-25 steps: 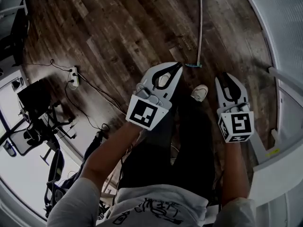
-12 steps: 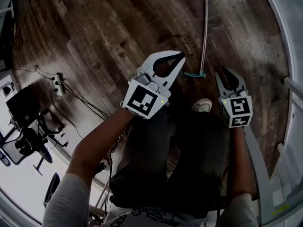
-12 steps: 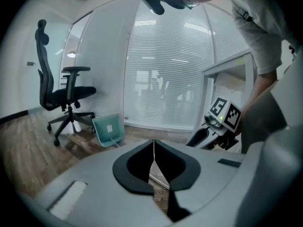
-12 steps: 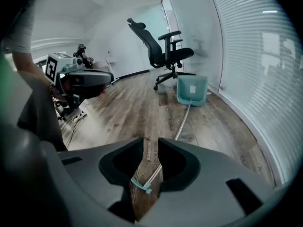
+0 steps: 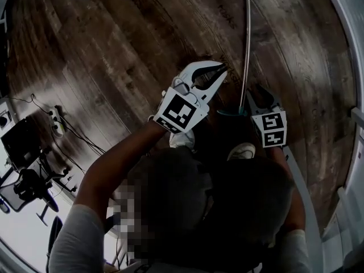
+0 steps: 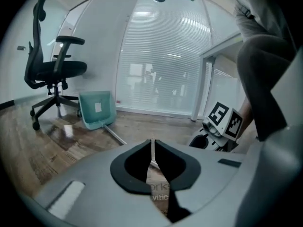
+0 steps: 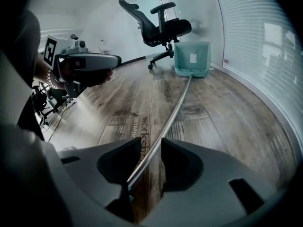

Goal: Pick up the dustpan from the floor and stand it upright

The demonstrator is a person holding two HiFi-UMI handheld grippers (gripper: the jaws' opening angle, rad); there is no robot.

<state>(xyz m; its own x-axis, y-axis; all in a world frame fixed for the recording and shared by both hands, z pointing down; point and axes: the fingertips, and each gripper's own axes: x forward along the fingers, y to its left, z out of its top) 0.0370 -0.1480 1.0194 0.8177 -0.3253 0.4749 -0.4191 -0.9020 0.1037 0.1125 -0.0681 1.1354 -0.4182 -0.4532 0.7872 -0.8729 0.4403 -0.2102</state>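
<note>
Dustpan [image 7: 191, 58] flat on the wood floor [image 5: 114, 50], its teal pan well ahead of both grippers, near an office chair [image 7: 158, 25] and close to a glass wall with blinds [image 6: 161, 65]. Long metal handle [image 7: 166, 122] stretching back from the pan, straight into the right gripper [image 7: 150, 148] and on between its two jaws. Those jaws just opened wider, standing apart on either side of the rod, which sits close against one jaw with a clear gap at the other; no clamp on it. Teal grip [image 5: 230, 112] at the handle's near end, between the two grippers in the head view and nearer the right one. Left gripper [image 5: 219, 73] just beside the right, tips pressed together with nothing between them, held low over the boards, the pan ahead and off to its left. Pale shoe [image 5: 243, 151] on the floor just behind the right gripper.
</note>
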